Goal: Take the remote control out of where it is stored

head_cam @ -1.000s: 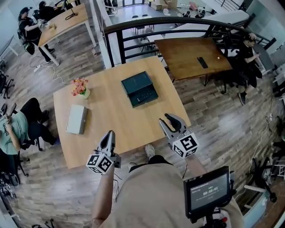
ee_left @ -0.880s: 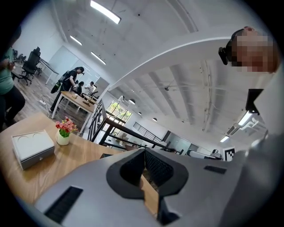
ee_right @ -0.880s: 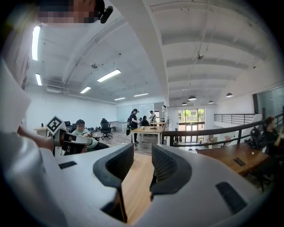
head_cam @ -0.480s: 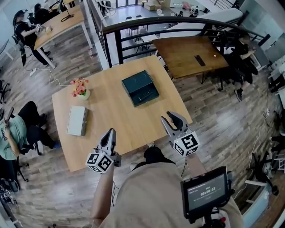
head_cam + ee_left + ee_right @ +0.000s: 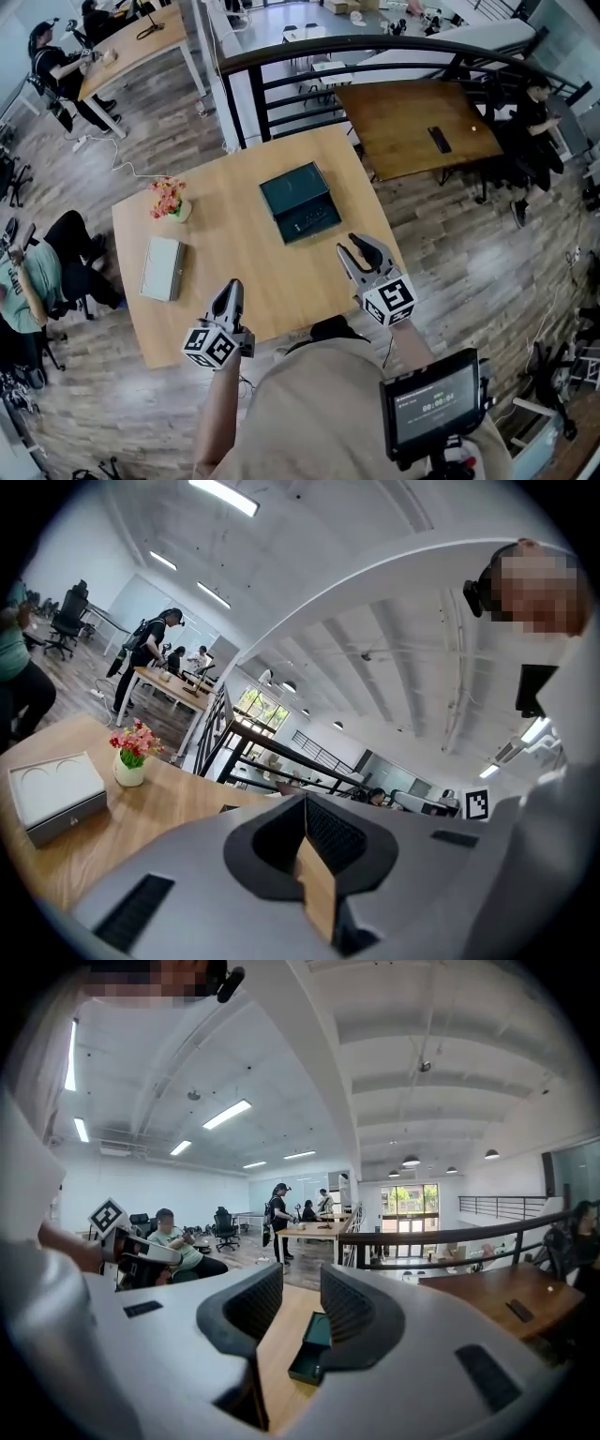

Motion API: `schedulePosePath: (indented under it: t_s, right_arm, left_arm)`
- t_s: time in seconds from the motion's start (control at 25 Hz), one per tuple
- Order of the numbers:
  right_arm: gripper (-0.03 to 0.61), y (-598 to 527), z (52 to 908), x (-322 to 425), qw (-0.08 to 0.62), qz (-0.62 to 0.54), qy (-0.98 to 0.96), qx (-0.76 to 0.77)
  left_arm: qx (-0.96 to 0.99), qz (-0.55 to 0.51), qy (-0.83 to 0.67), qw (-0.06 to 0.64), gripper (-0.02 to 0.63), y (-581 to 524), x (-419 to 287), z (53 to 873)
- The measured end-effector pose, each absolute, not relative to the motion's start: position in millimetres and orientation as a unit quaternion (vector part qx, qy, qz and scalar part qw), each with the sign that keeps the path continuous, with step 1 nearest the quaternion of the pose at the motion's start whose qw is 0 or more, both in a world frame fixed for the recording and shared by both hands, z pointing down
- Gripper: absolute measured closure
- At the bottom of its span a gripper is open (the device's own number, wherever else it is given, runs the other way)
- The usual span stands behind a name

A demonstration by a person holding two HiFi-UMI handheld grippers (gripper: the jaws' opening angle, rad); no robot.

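A dark green box (image 5: 286,187) lies open on the light wooden table (image 5: 234,234), lid folded back toward the far side. In its tray rests a dark slim thing with small light marks (image 5: 312,221), too small to name. My right gripper (image 5: 357,247) hovers over the table's near right corner, just short of the box; its jaws stand a little apart with nothing between them, and the box (image 5: 314,1344) shows through the gap. My left gripper (image 5: 232,288) hangs over the near edge, well left of the box, its pads (image 5: 319,841) pressed together and empty.
A flat grey case (image 5: 162,268) and a small vase of flowers (image 5: 169,199) stand at the table's left. Beyond a black railing (image 5: 309,52) is a darker table (image 5: 412,122) bearing a black slim object (image 5: 438,139). A seated person (image 5: 28,272) is at far left.
The person has come closer to the table, so both grippers now reach further over its near edge and the green box lies nearer the right gripper. Jaws unchanged.
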State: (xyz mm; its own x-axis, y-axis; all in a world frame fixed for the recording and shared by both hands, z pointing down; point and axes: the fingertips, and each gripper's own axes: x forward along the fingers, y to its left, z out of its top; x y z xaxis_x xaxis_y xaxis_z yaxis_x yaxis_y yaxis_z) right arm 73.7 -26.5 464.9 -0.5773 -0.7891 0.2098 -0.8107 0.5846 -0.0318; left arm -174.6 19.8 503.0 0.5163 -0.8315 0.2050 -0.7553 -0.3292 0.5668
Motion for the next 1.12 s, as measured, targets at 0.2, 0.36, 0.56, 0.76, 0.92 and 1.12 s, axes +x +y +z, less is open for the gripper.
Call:
schedulePosePath:
  t_s: [0.2,0.36,0.56,0.76,0.92,1.12]
  right_arm:
    - [0.468,-70,484,86,0.118,0.049,-0.897,0.424]
    - [0.468,-103,501,98,0.148,0.023,-0.902,0.406]
    - [0.468,-137,526,105,0.184,-0.003,-0.915,0.36]
    - [0.468,-163,568,111,0.26,-0.031,-0.918,0.297]
    - [0.468,-174,618,105,0.331,-0.058,-0.914,0.226]
    - [0.468,-177,679,96,0.396,-0.077,-0.904,0.14]
  left_arm:
    - [0.8,-0.062,-0.508,0.315,0.607,-19,-161,506]
    - [0.792,-0.052,-0.518,0.318,0.607,-43,-147,513]
    - [0.785,-0.031,-0.534,0.312,0.607,-74,-131,518]
    - [0.775,-0.008,-0.553,0.305,0.607,-102,-118,522]
    - [0.768,0.015,-0.562,0.305,0.607,-114,-111,534]
    - [0.766,0.032,-0.556,0.32,0.607,-120,-103,560]
